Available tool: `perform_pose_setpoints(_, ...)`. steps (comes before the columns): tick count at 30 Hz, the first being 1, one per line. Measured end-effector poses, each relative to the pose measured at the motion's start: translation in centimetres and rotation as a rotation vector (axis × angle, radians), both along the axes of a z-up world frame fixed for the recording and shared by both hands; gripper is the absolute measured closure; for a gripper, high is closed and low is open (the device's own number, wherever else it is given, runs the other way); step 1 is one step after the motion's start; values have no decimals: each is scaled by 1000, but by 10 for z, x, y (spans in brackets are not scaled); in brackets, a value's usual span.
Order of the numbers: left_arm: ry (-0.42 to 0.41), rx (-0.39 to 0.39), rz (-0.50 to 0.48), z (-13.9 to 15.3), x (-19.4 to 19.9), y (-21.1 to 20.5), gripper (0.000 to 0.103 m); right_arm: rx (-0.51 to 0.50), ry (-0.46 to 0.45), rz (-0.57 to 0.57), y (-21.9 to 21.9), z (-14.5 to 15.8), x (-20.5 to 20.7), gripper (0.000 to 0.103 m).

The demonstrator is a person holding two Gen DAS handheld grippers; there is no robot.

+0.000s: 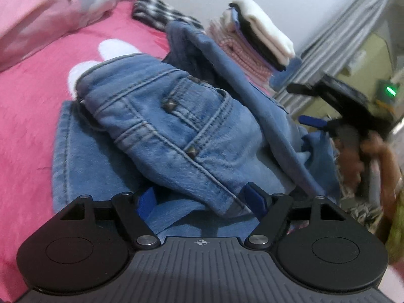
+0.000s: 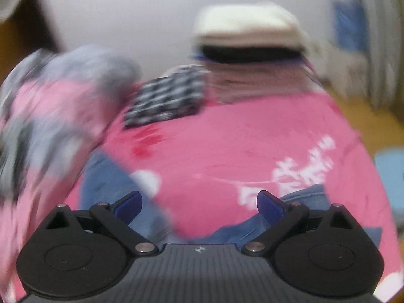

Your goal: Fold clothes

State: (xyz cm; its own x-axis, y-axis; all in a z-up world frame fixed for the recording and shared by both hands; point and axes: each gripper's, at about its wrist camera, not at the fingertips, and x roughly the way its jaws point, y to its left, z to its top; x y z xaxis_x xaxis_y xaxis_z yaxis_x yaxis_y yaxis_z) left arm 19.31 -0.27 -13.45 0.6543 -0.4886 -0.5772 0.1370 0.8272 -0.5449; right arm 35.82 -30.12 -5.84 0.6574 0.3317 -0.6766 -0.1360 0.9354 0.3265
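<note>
The jeans (image 1: pixel 161 126) are seen lying in a bunched, partly folded heap on the pink bedspread (image 1: pixel 32 116), near its front edge, with the studded back pocket uppermost and one leg draped away toward the stack of folded clothes (image 1: pixel 255 40) at the far edge. The denim is judged heavy for cloth, thick at the seams and waistband, limp yet slow to slide, so folds should stay where laid; the doubled seam or the waistband would give the firmest hold, while the loose leg is best taken at its hem. The left gripper (image 1: pixel 202 199) is held over the near fold with its blue pads set fairly wide on either side of the cloth; whether they press on it cannot be told. The right gripper (image 2: pixel 199 203), shown in a badly blurred view, stands wide with nothing between its fingers, only bedspread and a strip of denim beneath. A checked black-and-white garment (image 2: pixel 166 98) lies beside the stack, and a pink patterned quilt (image 1: pixel 50 5) is heaped at the far left corner.
</note>
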Motion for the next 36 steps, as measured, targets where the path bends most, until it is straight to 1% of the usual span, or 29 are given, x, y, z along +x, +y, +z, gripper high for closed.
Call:
perform_pose_setpoints(2,-2,21,6,-2,4,-3,35,32,79,-86,-16,-14,23,5)
perform_pose_setpoints(3,-5,31,5,-2,7,-5,41,37,126,-118,-22,-22,34,6)
perform_pose_setpoints(4,-10,41,0,-2,9,-6,49,23,188,-127,-26,-34,41,7)
perform_pose_setpoints(5,-16,53,-5,-1,11,-8,51,-1,249,-129,-27,-45,47,9)
perform_pose_setpoints(6,-23,64,-9,-1,11,-9,56,-48,283,-108,-22,-52,48,15)
perform_pose_setpoints(7,-28,72,-8,0,10,-10,61,-106,273,-71,-15,-53,44,15)
perform_pose_setpoints(8,-32,78,-7,0,10,-10,62,-160,267,-35,-8,-54,40,15)
perform_pose_setpoints(10,-32,76,4,0,8,-7,69,-241,273,23,6,-53,26,15)
perform_pose_setpoints(13,-30,70,23,0,6,-4,72,-280,285,39,12,-45,4,18)
perform_pose_setpoints(16,-26,51,37,1,6,2,75,-293,310,54,16,-38,-17,20)
perform_pose_setpoints(18,-27,32,41,3,5,7,77,-293,342,69,21,-36,-30,21)
perform_pose_setpoints(21,-42,7,38,8,5,13,81,-227,443,58,21,-37,-47,28)
perform_pose_setpoints(23,-51,-3,33,13,4,17,82,-139,520,53,15,-38,-60,34)
perform_pose_setpoints(24,-56,-3,32,15,3,19,82,-90,561,53,12,-39,-66,39)
perform_pose_setpoints(25,-56,-3,31,16,2,21,82,-49,600,59,11,-40,-73,41)
perform_pose_setpoints(28,-44,-9,39,16,1,30,82,11,686,104,17,-47,-101,42)
perform_pose_setpoints(32,-33,-31,49,18,-3,42,82,100,739,152,32,-52,-137,42)
perform_pose_setpoints(35,-41,-43,37,23,-8,46,82,201,809,245,53,-56,-168,42)
perform_pose_setpoints(36,-49,-44,31,25,-11,46,82,208,819,281,63,-57,-179,42)
